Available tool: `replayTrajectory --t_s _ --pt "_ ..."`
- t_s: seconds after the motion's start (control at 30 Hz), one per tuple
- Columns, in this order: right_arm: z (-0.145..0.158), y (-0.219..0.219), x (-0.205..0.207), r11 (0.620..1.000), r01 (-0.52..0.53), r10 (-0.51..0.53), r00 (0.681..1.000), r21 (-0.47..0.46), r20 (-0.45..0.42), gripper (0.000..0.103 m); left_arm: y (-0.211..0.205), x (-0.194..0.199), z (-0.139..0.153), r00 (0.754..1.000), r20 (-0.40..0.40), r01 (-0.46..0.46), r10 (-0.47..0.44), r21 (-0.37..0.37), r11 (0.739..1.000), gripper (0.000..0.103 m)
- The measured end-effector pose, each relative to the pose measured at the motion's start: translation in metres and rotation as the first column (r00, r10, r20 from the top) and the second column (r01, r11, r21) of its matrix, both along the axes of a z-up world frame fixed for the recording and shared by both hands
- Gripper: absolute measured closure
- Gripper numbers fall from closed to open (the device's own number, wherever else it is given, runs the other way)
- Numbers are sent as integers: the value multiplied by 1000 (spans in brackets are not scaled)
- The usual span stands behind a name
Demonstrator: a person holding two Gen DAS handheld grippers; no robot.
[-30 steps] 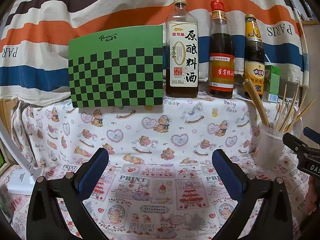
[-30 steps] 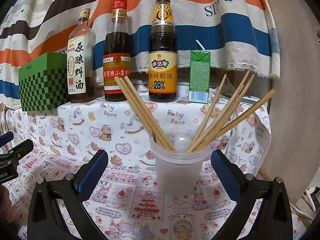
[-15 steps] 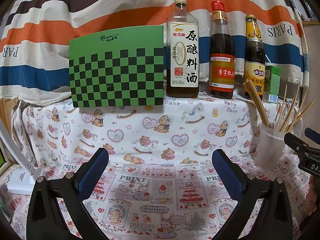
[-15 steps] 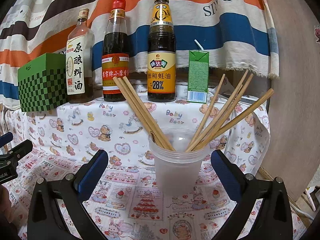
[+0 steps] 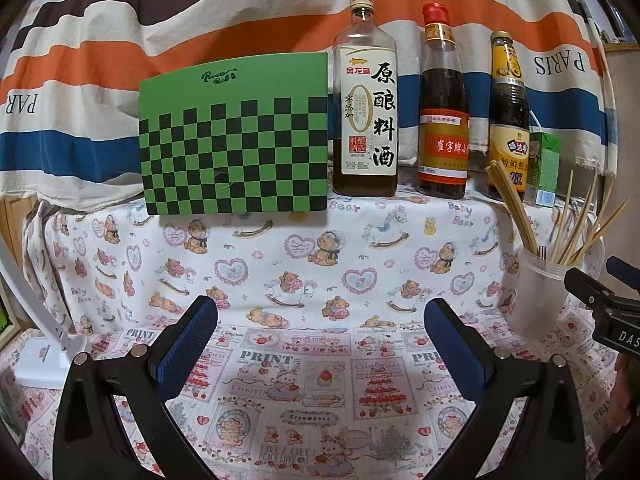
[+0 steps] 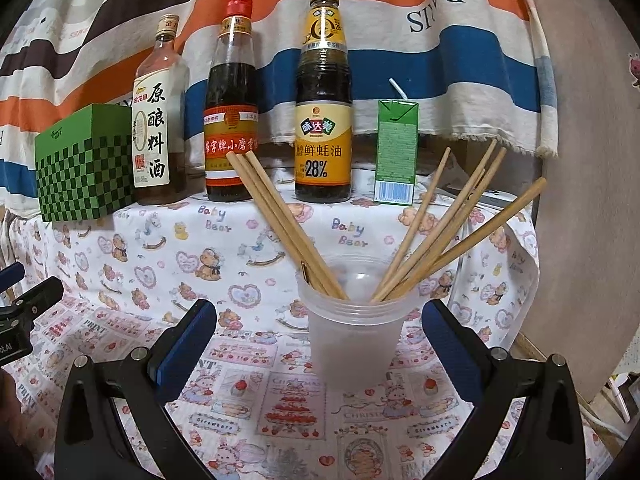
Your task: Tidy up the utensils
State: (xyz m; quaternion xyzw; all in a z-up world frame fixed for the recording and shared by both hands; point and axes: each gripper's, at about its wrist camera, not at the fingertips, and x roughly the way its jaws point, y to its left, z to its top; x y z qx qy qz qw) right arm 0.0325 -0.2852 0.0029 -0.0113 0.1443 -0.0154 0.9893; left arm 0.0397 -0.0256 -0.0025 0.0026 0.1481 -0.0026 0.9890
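Observation:
A translucent plastic cup [image 6: 354, 334] stands on the printed tablecloth and holds several wooden chopsticks [image 6: 282, 220] fanned left and right. My right gripper [image 6: 320, 332] is open and empty, its blue pads either side of the cup, just in front of it. The cup also shows at the right in the left wrist view [image 5: 538, 292]. My left gripper [image 5: 320, 336] is open and empty over bare cloth, left of the cup. The right gripper's side shows at the far right edge [image 5: 600, 300].
On a raised shelf behind stand a green checkered box [image 5: 234, 136], a cooking wine bottle [image 5: 366, 112], a red-capped sesame oil bottle [image 5: 442, 120], an oyster sauce bottle [image 6: 324, 120] and a green drink carton [image 6: 396, 152]. A white stand base [image 5: 44, 356] lies at the left.
Both views have shifted very slightly; the scene sits a touch lower in the frames. The cup, chopsticks and both open grippers are otherwise as before.

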Motion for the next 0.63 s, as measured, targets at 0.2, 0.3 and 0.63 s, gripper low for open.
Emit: replayTrajectory --t_s 0.2,0.3,0.63 --pt "0 0 -1 1000 6 -6 1000 3 5 0 1 0 0 1000 -1 -4 4 -4 1000 0" --pt "0 -1 -1 1000 3 -3 1000 4 5 0 1 -1 1 1000 -1 0 0 -4 1000 0" --pt "1 -1 -1 1000 7 -7 1000 4 5 0 1 0 1 1000 -4 8 -8 -1 1000 0"
